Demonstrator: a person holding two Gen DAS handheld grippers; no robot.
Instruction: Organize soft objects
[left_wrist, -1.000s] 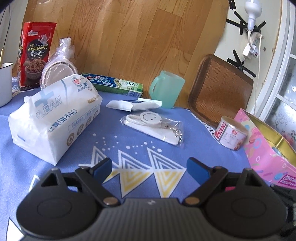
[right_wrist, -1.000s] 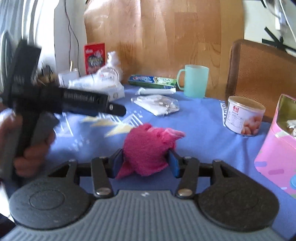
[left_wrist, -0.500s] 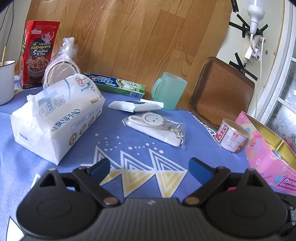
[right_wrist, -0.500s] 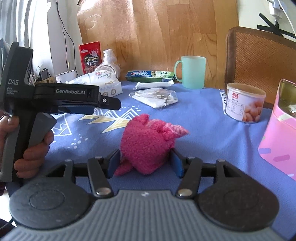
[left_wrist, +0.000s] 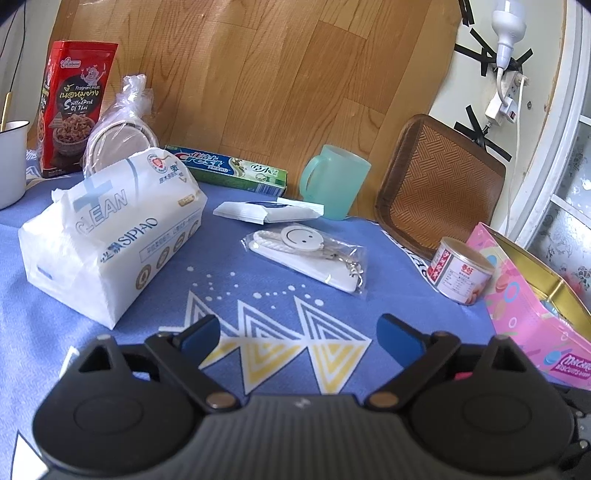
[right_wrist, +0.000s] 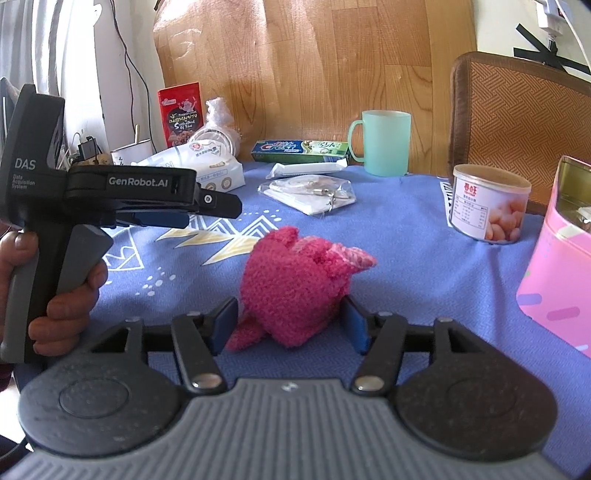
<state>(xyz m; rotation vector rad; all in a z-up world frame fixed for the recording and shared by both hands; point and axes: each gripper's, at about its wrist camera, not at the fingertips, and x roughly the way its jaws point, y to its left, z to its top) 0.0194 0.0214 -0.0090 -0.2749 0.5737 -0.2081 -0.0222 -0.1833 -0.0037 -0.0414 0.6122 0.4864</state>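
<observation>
My right gripper (right_wrist: 290, 325) is shut on a pink knitted soft toy (right_wrist: 295, 284), held low over the blue tablecloth (right_wrist: 406, 240). My left gripper (left_wrist: 301, 338) is open and empty above the cloth; in the right wrist view it (right_wrist: 177, 214) hovers at the left, held by a hand. A white soft tissue pack (left_wrist: 110, 240) lies ahead of it on the left. An open pink tin (left_wrist: 532, 306) stands at the right, also in the right wrist view (right_wrist: 554, 280).
A bagged white keychain (left_wrist: 310, 254), a flat white packet (left_wrist: 266, 212), a toothpaste box (left_wrist: 229, 170), a green mug (left_wrist: 332, 181), a small can (left_wrist: 461, 269), a red snack box (left_wrist: 74, 107), a white enamel cup (left_wrist: 11, 158) and a woven tray (left_wrist: 436, 188) against the wood wall.
My right gripper with the pink toy has steadied and dropped slightly toward the cloth. My left gripper has drifted slightly back and stays open.
</observation>
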